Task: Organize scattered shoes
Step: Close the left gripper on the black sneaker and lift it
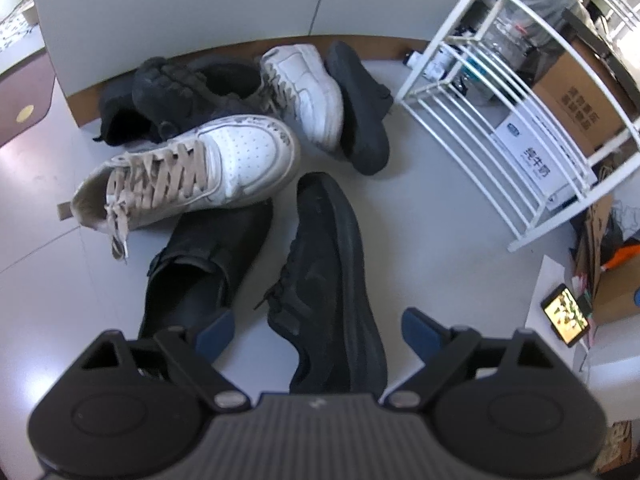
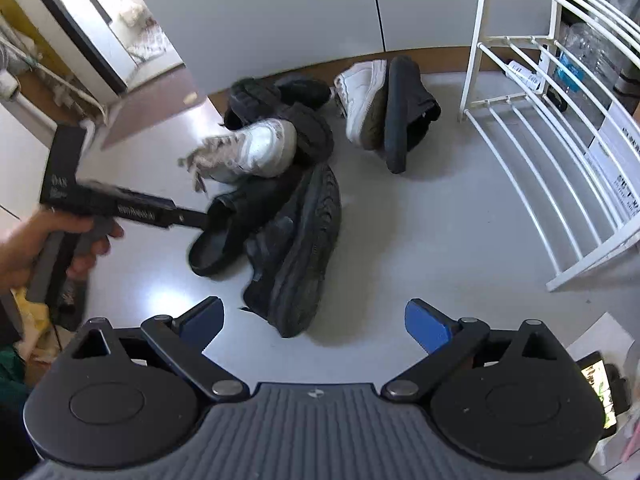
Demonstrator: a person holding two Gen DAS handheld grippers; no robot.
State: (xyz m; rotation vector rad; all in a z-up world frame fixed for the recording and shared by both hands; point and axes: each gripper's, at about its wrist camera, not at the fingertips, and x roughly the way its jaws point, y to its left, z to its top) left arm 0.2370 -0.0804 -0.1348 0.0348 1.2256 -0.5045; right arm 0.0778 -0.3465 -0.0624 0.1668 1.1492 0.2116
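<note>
While both of my tongs hang over the pale floor (image 2: pixel 420 220), neither has hold of anything. My left gripper (image 1: pixel 316 330) is spread wide, its blue pads (image 1: pixel 418 326) flanking a black sneaker (image 1: pixel 328 272) that lies between them, untouched as far as I can tell. My right gripper (image 2: pixel 314 320) gapes just as wide above the same heap. At eleven o'clock from the left one, a white sneaker (image 1: pixel 200 168) rests on a black slip-on (image 1: pixel 200 276). Its mate (image 1: pixel 308 92) lies at twelve o'clock beside another black shoe (image 1: pixel 360 112). A white rack (image 1: pixel 500 120), shelves bare, stands at two o'clock. My left hand (image 2: pixel 44 244) shows at nine o'clock in the right view.
</note>
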